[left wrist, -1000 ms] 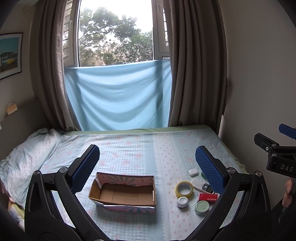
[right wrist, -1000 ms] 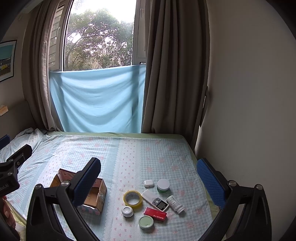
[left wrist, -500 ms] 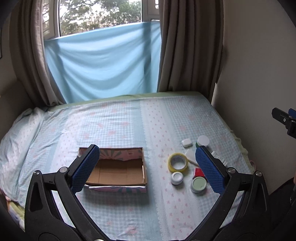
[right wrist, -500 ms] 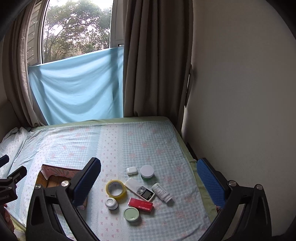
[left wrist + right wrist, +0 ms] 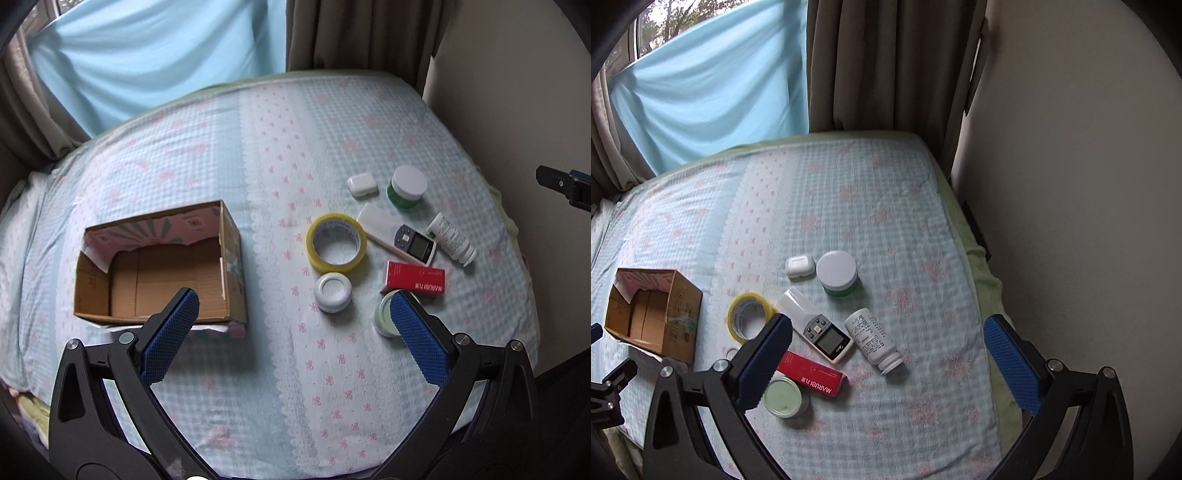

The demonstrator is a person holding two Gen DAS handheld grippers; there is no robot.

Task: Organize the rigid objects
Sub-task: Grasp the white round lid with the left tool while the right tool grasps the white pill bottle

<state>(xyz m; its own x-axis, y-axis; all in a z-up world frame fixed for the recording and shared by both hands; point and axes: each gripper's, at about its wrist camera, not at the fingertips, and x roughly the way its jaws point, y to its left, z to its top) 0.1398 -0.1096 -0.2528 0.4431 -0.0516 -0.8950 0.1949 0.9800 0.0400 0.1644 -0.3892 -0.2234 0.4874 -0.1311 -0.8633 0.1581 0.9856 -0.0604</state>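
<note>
An open, empty cardboard box (image 5: 155,266) lies on the bed at the left; it also shows in the right wrist view (image 5: 653,314). To its right lie a yellow tape roll (image 5: 336,242), a small white jar (image 5: 333,291), a pale green lid (image 5: 783,397), a red box (image 5: 415,282), a white digital device (image 5: 816,328), a white bottle on its side (image 5: 873,341), a green jar with a white lid (image 5: 837,272) and a white earbud case (image 5: 800,266). My left gripper (image 5: 291,332) is open and empty above the bed. My right gripper (image 5: 886,365) is open and empty above the items.
The bed (image 5: 295,147) has a light blue patterned sheet. A wall (image 5: 1071,184) runs along its right side. Brown curtains (image 5: 886,66) and a blue cloth (image 5: 147,55) hang at the far end. A pillow edge (image 5: 14,206) lies at the far left.
Both grippers have tilted down and moved closer to the bed. The box and items now look larger and sit higher in both views. Nothing on the bed has moved.
</note>
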